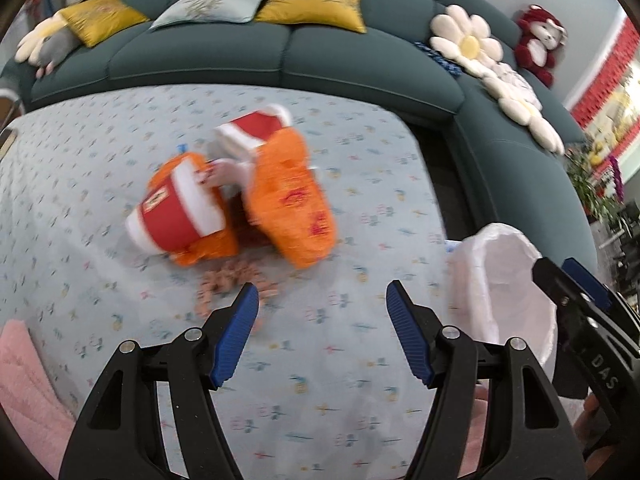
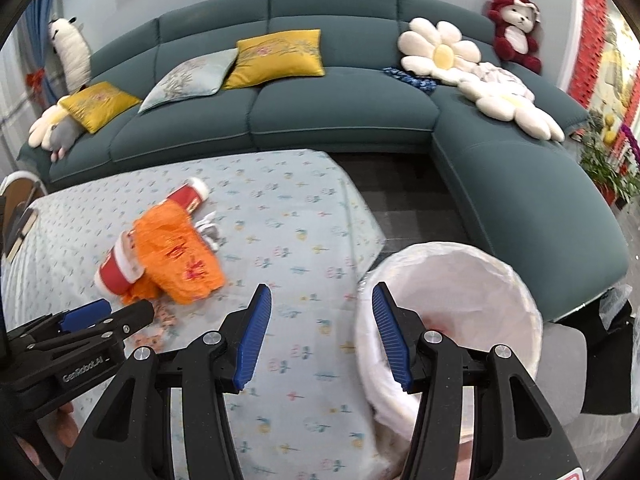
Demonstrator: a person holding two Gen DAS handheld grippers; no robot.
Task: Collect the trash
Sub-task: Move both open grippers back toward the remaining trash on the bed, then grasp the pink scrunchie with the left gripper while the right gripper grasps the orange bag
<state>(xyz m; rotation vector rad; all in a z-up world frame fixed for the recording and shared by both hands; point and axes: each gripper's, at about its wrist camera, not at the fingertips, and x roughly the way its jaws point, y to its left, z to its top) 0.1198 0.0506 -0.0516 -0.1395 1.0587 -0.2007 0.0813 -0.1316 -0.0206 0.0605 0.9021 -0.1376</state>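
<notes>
Two orange wrappers (image 1: 290, 196) and two red-and-white cups (image 1: 176, 216) are seen heaped together on the table (image 1: 340, 360), with crumpled white paper (image 1: 228, 170) wedged between them. Small pinkish scraps (image 1: 232, 280) are scattered on the cloth just in front of the heap, between it and the left gripper (image 1: 322, 332). The left gripper's jaws are held apart above the cloth with nothing between them. The right gripper (image 2: 316, 336) is likewise held with its jaws apart and nothing clamped; its right finger is seen over the rim of a bin lined with a white bag (image 2: 480, 280), which stands just beside the table's near right corner. In the right wrist view the left gripper (image 2: 120, 316) is seen reaching toward the heap from the left, its tip near the scraps.

The table is covered by a pale blue cloth printed with small flowers. A pink fabric (image 1: 24, 380) lies at the cloth's near left edge. Behind the table a dark teal corner sofa (image 2: 340, 120) is placed, bearing yellow cushions (image 2: 276, 58), a pale blue cushion (image 2: 188, 80), flower-shaped pillows (image 2: 440, 50), a red plush bear (image 2: 514, 32) and a grey-and-white plush toy (image 2: 60, 136). Dark floor (image 2: 400, 196) shows between table and sofa. A potted plant (image 2: 604, 164) stands at the far right.
</notes>
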